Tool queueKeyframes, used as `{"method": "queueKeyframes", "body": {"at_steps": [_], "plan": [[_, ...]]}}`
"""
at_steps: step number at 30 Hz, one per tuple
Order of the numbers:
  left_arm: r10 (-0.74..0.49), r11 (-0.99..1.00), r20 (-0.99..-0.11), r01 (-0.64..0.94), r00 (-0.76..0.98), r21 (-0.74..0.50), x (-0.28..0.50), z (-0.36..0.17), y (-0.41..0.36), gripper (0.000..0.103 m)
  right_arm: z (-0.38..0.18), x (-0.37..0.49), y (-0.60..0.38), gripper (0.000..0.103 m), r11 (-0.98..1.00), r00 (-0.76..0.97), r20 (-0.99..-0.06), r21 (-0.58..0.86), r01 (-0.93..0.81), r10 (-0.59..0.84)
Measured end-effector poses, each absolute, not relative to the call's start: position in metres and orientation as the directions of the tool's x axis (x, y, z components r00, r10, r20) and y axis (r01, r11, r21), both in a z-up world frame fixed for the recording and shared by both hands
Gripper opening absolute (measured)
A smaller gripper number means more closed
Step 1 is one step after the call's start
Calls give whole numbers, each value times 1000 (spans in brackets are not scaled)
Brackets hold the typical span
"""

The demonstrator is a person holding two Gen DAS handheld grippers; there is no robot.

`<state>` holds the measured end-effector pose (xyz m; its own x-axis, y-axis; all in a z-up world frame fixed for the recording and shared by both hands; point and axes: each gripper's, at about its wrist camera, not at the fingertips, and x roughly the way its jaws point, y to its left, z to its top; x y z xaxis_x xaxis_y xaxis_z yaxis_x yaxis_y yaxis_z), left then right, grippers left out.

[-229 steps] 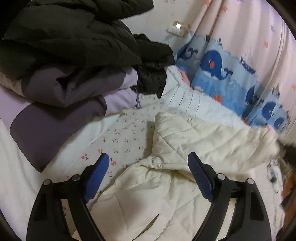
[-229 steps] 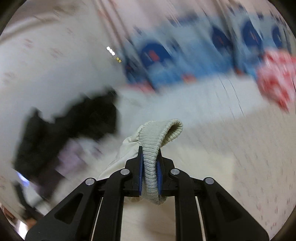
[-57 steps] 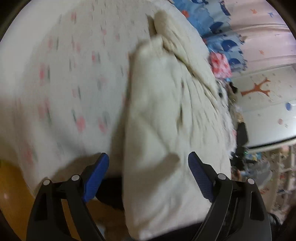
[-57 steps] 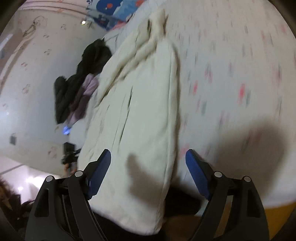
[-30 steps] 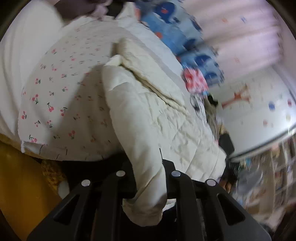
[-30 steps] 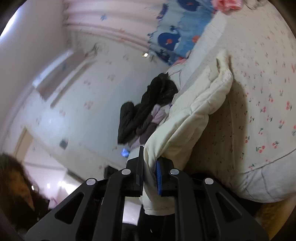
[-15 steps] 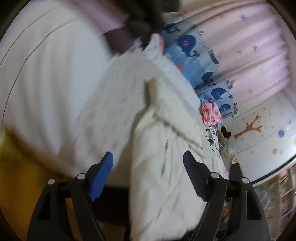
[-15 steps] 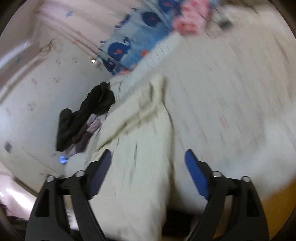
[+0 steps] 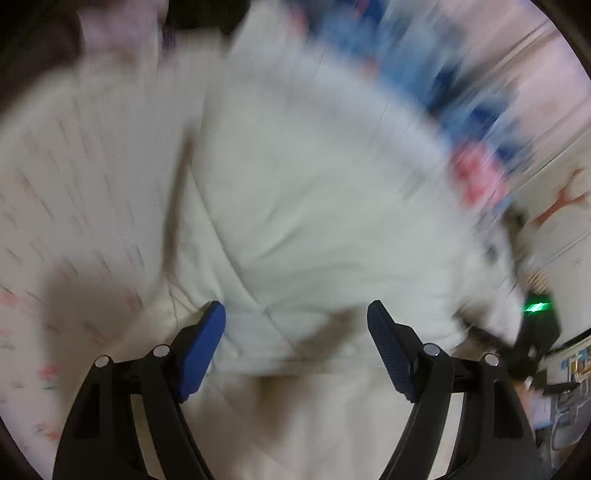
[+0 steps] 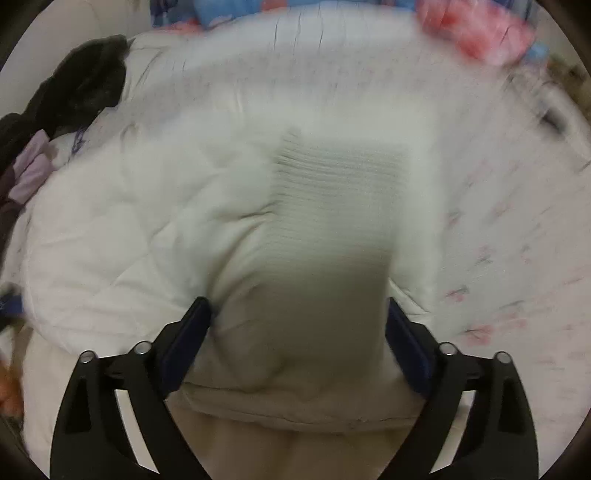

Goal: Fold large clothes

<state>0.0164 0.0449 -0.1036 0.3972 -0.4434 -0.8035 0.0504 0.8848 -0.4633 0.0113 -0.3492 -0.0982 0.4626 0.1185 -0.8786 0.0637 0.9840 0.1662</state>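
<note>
A cream quilted jacket [image 9: 314, 206] lies on the bed, folded into a thick bundle; both views are motion-blurred. My left gripper [image 9: 297, 343] is open just above its near edge, blue pads [image 9: 201, 345] apart, holding nothing. In the right wrist view the jacket [image 10: 147, 229] fills the middle, with a ribbed knit cuff [image 10: 332, 192] on top. My right gripper [image 10: 297, 343] is open, its jaws standing either side of the sleeve below the cuff, not closed on it.
The bed sheet [image 9: 74, 177] is white with small cherry prints, also seen in the right wrist view [image 10: 509, 221]. A pile of dark and lilac clothes [image 10: 70, 96] lies at the far left. A pink-red bundle [image 10: 476, 33] and blue whale curtain [image 9: 424, 74] are at the back.
Both grippers held the jacket's hem a second ago, let it go half a second ago, and have now moved forward over the folded jacket, still open.
</note>
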Motion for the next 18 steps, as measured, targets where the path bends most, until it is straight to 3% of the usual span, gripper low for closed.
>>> {"method": "queueKeyframes", "body": {"at_steps": [6, 10, 13, 18], "plan": [[-416, 906, -795, 129, 441, -402, -29, -76, 61, 76, -62, -58, -388, 91, 912, 546, -761, 410, -13, 350], [-300, 953, -843, 180, 447, -243, -93, -67, 92, 77, -72, -151, -440, 96, 873, 487, -760, 488, -10, 431], [-353, 933, -855, 215, 381, -289, -136, -69, 124, 81, -89, -223, -474, 96, 798, 449, -718, 603, 19, 532], [-523, 852, -797, 157, 302, -499, -191, -96, 180, 87, -114, -285, -489, 96, 664, 399, -625, 746, 52, 670]]}}
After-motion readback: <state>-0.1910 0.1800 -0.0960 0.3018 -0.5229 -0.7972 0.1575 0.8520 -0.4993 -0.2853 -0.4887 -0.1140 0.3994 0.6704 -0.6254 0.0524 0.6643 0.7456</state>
